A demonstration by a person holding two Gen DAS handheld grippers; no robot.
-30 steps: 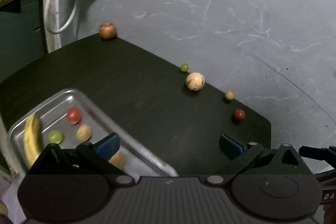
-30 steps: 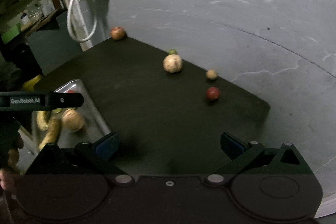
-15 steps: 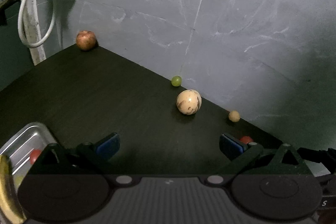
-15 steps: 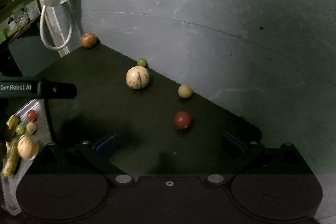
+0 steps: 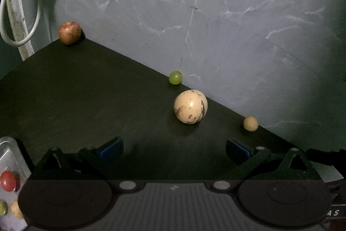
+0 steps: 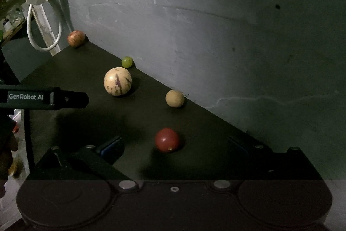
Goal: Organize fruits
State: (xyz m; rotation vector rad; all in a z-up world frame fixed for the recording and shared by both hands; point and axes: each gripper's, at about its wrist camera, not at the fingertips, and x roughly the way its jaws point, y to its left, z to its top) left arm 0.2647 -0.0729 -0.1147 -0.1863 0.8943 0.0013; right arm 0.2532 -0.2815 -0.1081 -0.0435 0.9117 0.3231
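Now both tools have swung off the tray (image 5: 8,151) toward the loose fruit on the surface (image 5: 86,90) — left tool (image 5: 174,147) gaping, empty, facing the speckled melon (image 5: 190,106); right tool (image 6: 175,149) likewise wide, empty, straddling the red tomato (image 6: 167,139).

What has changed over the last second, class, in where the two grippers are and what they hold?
Both grippers moved forward from the tray toward the loose fruits. The left gripper now faces the speckled cream fruit; the right gripper has closed in on the red fruit. Nothing was grasped or released: both stay open and empty. The five fruits by the wall have not moved.
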